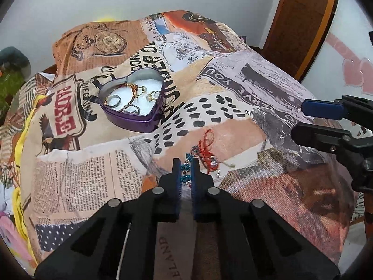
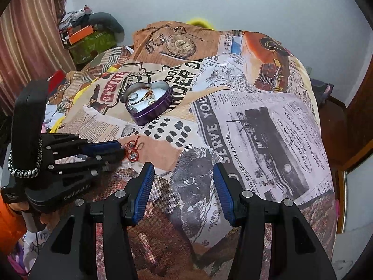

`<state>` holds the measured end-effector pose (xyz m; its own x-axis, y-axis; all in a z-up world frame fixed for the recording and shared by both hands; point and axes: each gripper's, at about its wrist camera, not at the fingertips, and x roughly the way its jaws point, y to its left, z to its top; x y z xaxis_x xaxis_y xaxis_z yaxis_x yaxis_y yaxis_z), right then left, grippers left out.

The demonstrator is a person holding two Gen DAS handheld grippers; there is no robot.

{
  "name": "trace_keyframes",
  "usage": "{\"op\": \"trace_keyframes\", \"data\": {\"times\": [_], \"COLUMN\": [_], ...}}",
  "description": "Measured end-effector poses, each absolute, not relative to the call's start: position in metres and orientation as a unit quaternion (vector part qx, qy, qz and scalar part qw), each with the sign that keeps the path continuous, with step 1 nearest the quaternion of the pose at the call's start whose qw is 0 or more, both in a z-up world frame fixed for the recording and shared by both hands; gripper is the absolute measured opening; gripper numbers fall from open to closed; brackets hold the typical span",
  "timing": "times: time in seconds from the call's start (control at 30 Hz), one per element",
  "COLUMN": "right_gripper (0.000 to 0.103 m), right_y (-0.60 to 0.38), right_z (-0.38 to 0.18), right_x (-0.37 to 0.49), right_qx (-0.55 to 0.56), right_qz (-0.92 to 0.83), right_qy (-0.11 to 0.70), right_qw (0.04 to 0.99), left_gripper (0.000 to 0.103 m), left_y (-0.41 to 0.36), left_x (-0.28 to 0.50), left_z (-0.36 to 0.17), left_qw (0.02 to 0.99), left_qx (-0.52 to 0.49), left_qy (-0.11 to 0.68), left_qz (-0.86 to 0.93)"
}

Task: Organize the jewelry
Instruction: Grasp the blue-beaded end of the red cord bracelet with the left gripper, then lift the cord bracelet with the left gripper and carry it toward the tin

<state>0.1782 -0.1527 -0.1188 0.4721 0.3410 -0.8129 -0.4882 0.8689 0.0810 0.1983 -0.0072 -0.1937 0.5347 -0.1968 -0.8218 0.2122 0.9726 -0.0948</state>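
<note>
A blue-bead bracelet (image 1: 186, 168) lies on the printed bedspread (image 1: 233, 93), and my left gripper (image 1: 186, 164) is shut on it, beads showing between the pads. A red thread bracelet (image 1: 207, 154) lies tangled just right of it, touching the beads. In the right wrist view, the left gripper (image 2: 120, 149) has its tips at the red bracelet (image 2: 133, 150). Farther back sits a purple heart-shaped tin (image 1: 149, 122), lidless, holding several rings (image 1: 115, 99) and a gold chain (image 1: 134, 88). My right gripper (image 2: 184, 170) hovers open over bare cloth to the right, nothing between its fingers.
The bedspread (image 2: 256, 116) drapes over a raised bed and falls away at the right. A wooden door (image 1: 300, 23) stands to the right. A striped curtain (image 2: 28, 35) and a green box with clutter (image 2: 93, 42) are at the far left, against the white wall.
</note>
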Motion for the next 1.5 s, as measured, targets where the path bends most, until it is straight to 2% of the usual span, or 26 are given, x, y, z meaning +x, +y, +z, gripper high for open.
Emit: {"op": "trace_keyframes", "data": {"times": [0.47, 1.1, 1.3, 1.37, 1.4, 1.5], "right_gripper": [0.048, 0.048, 0.033, 0.016, 0.013, 0.008], "right_y": [-0.138, -0.09, -0.072, -0.068, -0.067, -0.066], "right_z": [-0.12, -0.133, -0.141, -0.147, -0.149, -0.151], "right_x": [0.179, 0.187, 0.19, 0.191, 0.192, 0.189], "right_qx": [-0.085, -0.12, -0.145, -0.153, -0.155, -0.161], "right_qz": [0.256, 0.288, 0.299, 0.302, 0.304, 0.313], "right_qy": [0.455, 0.469, 0.48, 0.491, 0.495, 0.497], "right_qw": [0.848, 0.826, 0.812, 0.803, 0.799, 0.794], "left_gripper": [0.006, 0.006, 0.006, 0.006, 0.006, 0.006], "left_y": [0.007, 0.048, 0.05, 0.051, 0.051, 0.053], "left_x": [0.171, 0.15, 0.151, 0.151, 0.151, 0.152], "left_z": [-0.148, -0.173, -0.179, -0.18, -0.18, -0.179], "left_qw": [0.898, 0.895, 0.894, 0.894, 0.894, 0.895], "left_qx": [-0.015, -0.028, -0.037, -0.037, -0.038, -0.04], "left_qy": [0.414, 0.43, 0.432, 0.431, 0.431, 0.429], "left_qz": [-0.144, -0.115, -0.118, -0.116, -0.116, -0.114]}}
